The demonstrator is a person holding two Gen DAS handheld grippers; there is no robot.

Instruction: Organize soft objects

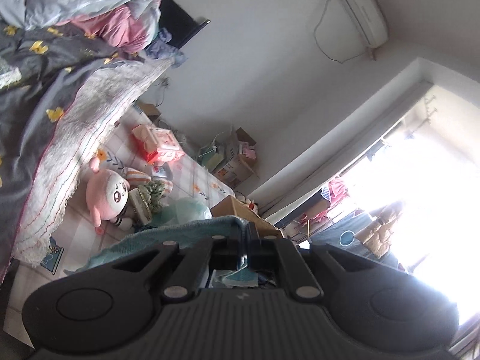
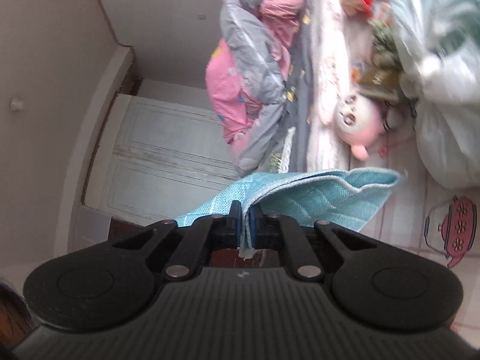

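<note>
A light blue towel (image 2: pixel 318 195) hangs in the air between both grippers. My right gripper (image 2: pixel 246 210) is shut on one edge of it, with the cloth spreading up and to the right. My left gripper (image 1: pixel 247 234) is shut on another part of the same towel (image 1: pixel 180 231), which drapes to the left of the jaws. A pink plush toy (image 1: pixel 108 195) lies on the patterned bed sheet beyond the towel; it also shows in the right wrist view (image 2: pixel 360 123).
A grey and pink quilt (image 1: pixel 75 3) is piled on the bed with a grey fringed blanket (image 1: pixel 78 138). A white plastic bag (image 2: pixel 444 75), red packets (image 1: pixel 156 144) and cardboard boxes (image 1: pixel 237 162) lie nearby. A white door (image 2: pixel 168 150) stands beside the bed.
</note>
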